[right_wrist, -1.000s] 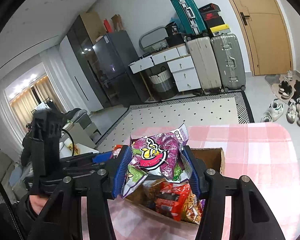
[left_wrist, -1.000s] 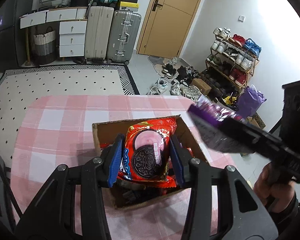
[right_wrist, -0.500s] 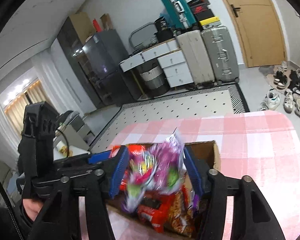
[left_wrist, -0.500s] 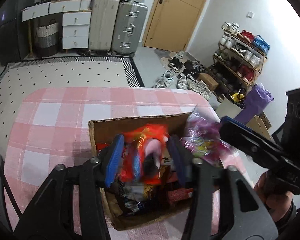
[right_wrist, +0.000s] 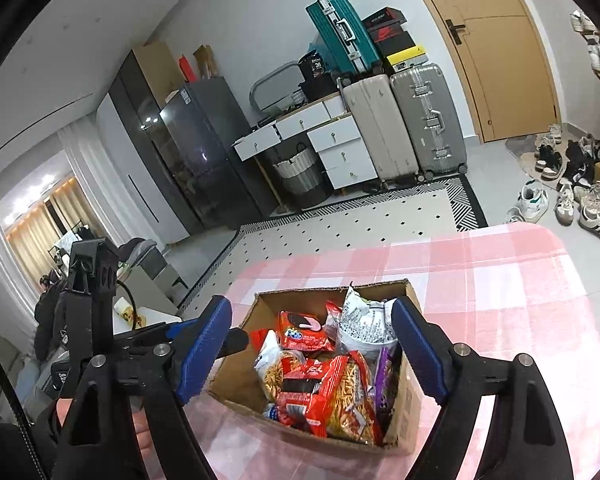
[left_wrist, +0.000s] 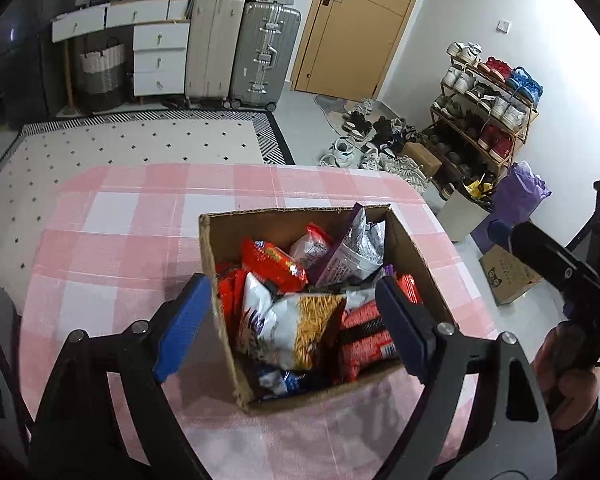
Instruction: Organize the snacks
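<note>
Both jaws opening, empty, above snack box [left_wrist: 416, 256].

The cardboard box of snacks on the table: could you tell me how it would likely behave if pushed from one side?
The cardboard box would probably slide rather than tip: it sits low and wide on the checked tablecloth. It is likely light, since it holds only snack packets. The cloth might bunch ahead of it.
</note>
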`<action>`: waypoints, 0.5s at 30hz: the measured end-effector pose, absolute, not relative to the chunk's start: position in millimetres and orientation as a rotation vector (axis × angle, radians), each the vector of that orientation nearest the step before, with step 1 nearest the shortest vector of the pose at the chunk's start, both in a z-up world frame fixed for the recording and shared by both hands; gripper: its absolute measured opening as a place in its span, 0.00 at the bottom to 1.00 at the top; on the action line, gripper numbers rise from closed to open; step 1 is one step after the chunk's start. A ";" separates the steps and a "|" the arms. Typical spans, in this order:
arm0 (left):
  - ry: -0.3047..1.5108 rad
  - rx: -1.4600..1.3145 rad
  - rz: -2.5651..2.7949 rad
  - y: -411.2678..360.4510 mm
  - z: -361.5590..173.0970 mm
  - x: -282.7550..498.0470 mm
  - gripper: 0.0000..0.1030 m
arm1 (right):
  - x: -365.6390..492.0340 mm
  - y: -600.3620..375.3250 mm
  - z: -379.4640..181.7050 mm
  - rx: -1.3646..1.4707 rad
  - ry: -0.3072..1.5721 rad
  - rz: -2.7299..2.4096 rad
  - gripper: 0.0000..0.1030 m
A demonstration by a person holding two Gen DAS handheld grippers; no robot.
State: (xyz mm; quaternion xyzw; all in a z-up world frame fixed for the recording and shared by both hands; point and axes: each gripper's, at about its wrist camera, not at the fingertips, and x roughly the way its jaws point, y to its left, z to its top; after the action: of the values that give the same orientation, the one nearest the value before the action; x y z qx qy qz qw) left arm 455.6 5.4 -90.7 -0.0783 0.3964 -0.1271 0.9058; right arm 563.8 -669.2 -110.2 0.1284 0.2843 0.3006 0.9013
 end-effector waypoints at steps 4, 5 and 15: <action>0.783 -0.124 -0.227 6.6 -78.1 428.9 0.80 | 537.1 -673.8 -103.0 0.246 0.545 0.609 0.85; 0.775 -0.122 -0.227 7.1 -75.3 421.2 0.80 | 530.7 -675.2 -101.9 0.244 0.534 0.609 0.87; 0.632 -0.046 -0.141 1.3 -48.1 338.7 0.89 | 445.9 -684.8 -98.2 0.156 0.401 0.535 0.94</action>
State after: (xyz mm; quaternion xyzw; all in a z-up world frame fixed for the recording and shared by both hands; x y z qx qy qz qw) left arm 338.7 1.3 -48.1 -0.0224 0.3104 -0.0693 0.9478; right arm 445.9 -684.8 -98.2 0.0763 0.1966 0.2621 0.9417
